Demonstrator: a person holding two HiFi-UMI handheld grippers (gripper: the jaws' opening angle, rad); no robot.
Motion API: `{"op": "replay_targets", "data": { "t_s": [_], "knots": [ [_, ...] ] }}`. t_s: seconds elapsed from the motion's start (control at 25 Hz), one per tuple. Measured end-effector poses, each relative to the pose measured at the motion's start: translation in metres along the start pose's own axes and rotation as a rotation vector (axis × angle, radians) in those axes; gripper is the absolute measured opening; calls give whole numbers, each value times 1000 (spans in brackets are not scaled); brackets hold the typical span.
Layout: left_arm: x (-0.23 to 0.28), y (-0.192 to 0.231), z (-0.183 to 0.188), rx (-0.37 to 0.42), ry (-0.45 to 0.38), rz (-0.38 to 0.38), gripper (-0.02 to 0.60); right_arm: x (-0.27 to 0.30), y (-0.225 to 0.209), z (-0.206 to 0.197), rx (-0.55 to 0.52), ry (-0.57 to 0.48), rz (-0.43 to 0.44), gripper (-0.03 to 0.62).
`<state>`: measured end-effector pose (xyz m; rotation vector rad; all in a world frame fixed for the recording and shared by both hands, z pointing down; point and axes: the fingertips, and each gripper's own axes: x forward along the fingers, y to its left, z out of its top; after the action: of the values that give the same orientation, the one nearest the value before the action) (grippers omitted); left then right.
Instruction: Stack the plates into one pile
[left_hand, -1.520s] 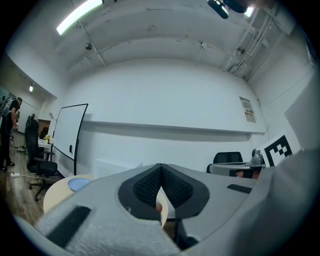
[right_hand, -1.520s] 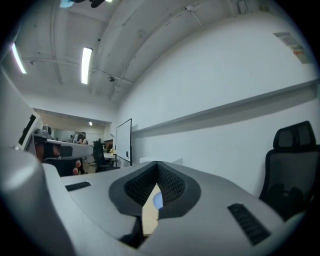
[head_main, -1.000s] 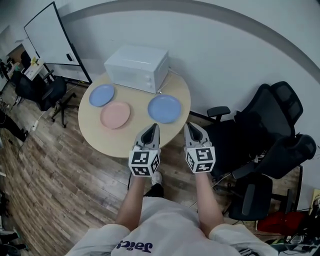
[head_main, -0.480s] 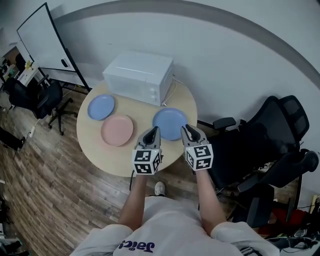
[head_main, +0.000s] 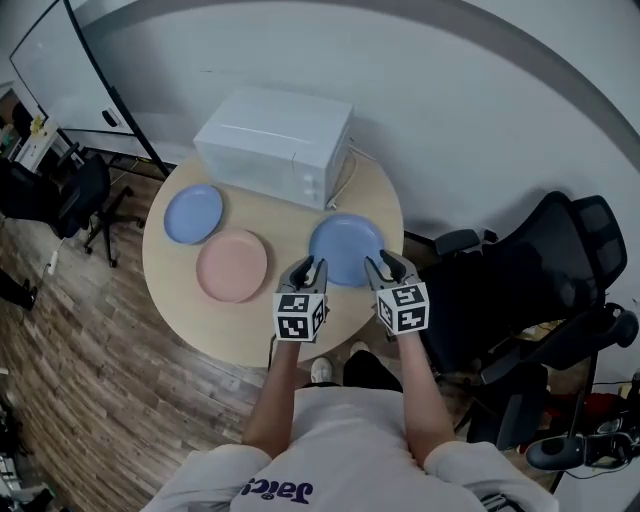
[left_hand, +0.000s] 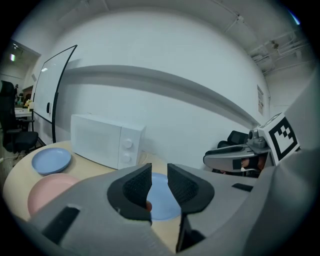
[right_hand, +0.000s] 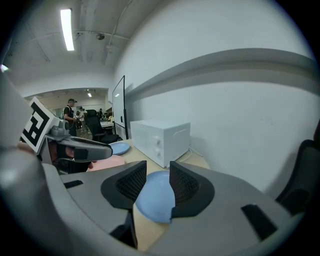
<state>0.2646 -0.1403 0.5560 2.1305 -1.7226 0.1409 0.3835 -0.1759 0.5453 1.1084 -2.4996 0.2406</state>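
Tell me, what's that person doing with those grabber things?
A person holds a gripper in each hand. The left gripper and right gripper point at the nearer blue plate on the round table; their jaws have just been opening, gripping nothing. The pink plate and other blue plate lie apart, so no pile yet.

The microwave (head_main: 275, 145) blocks the far side of the table (head_main: 215, 325) (by the wall (head_main: 450, 120)); its near edge lies open.
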Motion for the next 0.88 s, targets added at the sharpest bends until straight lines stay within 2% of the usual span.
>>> {"op": "replay_targets", "data": {
  "t_s": [0.16,0.28,0.4,0.48,0.68,0.88],
  "knots": [
    [29,13,-27,-33,84,6,136,28,-24,-31,48,72,3,162],
    [53,29,-45,-85,141,16,169,54,-43,-52,77,130,8,183],
    [76,46,-64,-160,185,40,251,78,-62,-74,103,198,10,219],
    [93,58,-75,-208,198,65,285,94,-78,-86,119,238,5,235],
    [120,81,-108,-278,279,119,285,123,-115,-121,194,330,-44,244],
    [136,94,-146,-301,409,154,284,150,-131,-164,277,481,-33,244]
  ]
}}
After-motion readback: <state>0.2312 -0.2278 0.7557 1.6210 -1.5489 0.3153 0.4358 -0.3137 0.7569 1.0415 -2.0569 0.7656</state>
